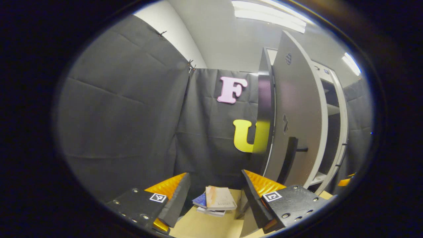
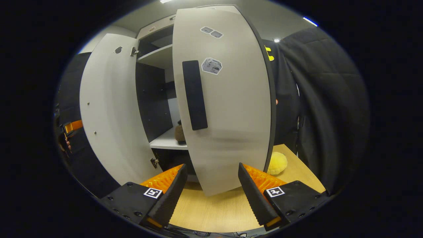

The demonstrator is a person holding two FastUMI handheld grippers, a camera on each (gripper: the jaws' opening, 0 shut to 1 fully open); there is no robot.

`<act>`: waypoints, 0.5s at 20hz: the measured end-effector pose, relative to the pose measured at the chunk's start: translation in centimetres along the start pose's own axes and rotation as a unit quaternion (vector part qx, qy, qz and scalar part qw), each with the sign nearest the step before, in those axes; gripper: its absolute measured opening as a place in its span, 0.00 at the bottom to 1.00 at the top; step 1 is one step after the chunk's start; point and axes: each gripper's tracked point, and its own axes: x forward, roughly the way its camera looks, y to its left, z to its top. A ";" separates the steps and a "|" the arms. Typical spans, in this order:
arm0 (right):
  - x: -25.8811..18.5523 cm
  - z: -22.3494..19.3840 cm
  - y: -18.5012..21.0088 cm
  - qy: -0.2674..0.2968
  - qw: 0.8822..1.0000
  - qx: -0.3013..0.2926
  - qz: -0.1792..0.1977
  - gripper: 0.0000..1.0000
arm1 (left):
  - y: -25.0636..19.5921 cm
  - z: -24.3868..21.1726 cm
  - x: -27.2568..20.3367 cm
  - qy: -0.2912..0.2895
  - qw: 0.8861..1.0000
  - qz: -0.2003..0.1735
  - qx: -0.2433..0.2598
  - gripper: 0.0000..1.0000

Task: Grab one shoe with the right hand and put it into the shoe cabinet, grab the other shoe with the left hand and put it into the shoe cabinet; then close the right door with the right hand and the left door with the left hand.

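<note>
Before the half-open right door (image 2: 228,109), the right gripper (image 2: 211,185) hovers released, seemingly level; left gripper (image 1: 214,195) likewise released.

A recording booth: black cloth walls (image 1: 125,109) around a white shoe cabinet (image 2: 158,56) on a wooden tabletop (image 2: 214,211).

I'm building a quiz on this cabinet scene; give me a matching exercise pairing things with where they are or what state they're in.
Things:
1. right door
2. shoe
3. yellow plush ball
4. books

Places or states:
A. stacked on the wooden surface, seen in the left gripper view between the open fingers
B. on a white shelf inside the shoe cabinet
C. swung partly open, with a dark vertical handle
D. on the wooden surface just right of the door's lower edge

Pairs: 1-C, 2-B, 3-D, 4-A
</note>
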 end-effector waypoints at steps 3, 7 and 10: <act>-0.7 -0.9 -0.3 0.007 1.000 0.003 -0.005 0.98 | -0.9 -0.5 0.1 0.016 0.999 -0.040 -0.001 0.89; -1.6 -1.6 -1.0 0.010 1.000 0.008 -0.017 0.98 | -2.3 -0.5 0.3 0.018 0.996 -0.089 -0.021 0.89; -2.5 -1.5 -1.4 -0.002 0.999 0.024 -0.021 0.98 | -3.1 0.1 0.1 0.018 0.992 -0.117 -0.043 0.89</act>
